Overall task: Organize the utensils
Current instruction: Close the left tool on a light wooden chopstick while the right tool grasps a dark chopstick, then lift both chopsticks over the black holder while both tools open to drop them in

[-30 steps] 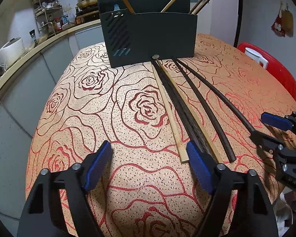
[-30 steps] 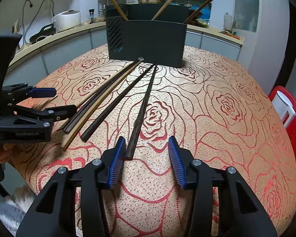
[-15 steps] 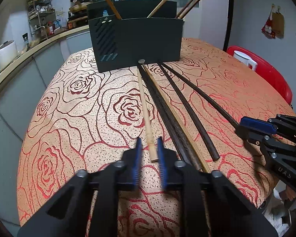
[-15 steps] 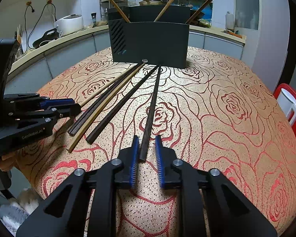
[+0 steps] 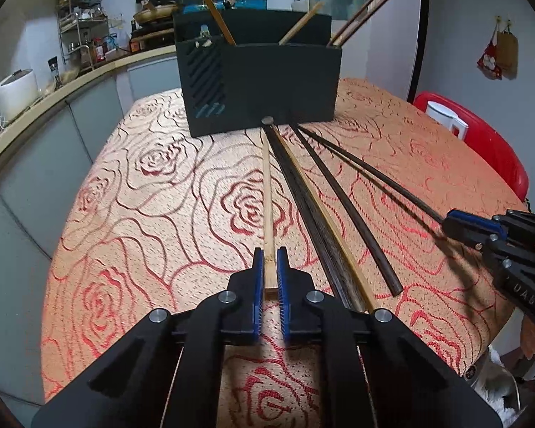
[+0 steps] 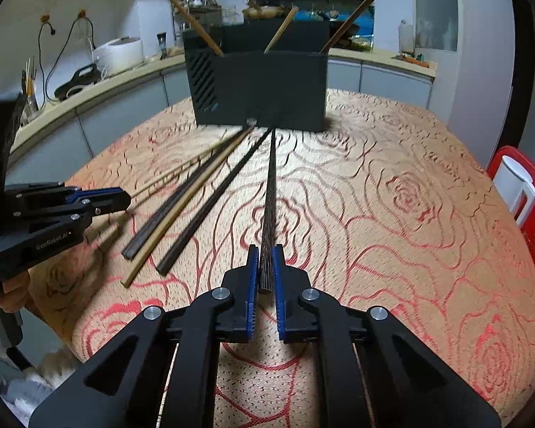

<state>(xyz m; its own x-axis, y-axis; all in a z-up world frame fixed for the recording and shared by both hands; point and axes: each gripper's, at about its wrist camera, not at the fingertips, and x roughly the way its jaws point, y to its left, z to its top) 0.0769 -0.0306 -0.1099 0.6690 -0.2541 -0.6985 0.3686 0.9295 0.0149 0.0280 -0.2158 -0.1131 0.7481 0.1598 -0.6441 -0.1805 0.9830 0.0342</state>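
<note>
Compared with one second earlier, both jaw pairs have gone from wide apart to clamped. The left hand-held gripper [image 5: 269,267] is clamped on the near end of a pale bamboo chopstick [image 5: 267,192]; the right hand-held gripper [image 6: 265,267] is clamped on the near end of a dark chopstick [image 6: 271,192]. Both chopsticks lie along the rose-patterned table [image 5: 142,214], far tips just beside the black utensil holder [image 5: 267,89], which already holds several upright sticks. Between the two gripped chopsticks, three more chopsticks [image 5: 324,214] lie fanned out and untouched. The table's near edge sits just below both grippers. Open cloth extends left of the pale chopstick and right of the dark one.
</note>
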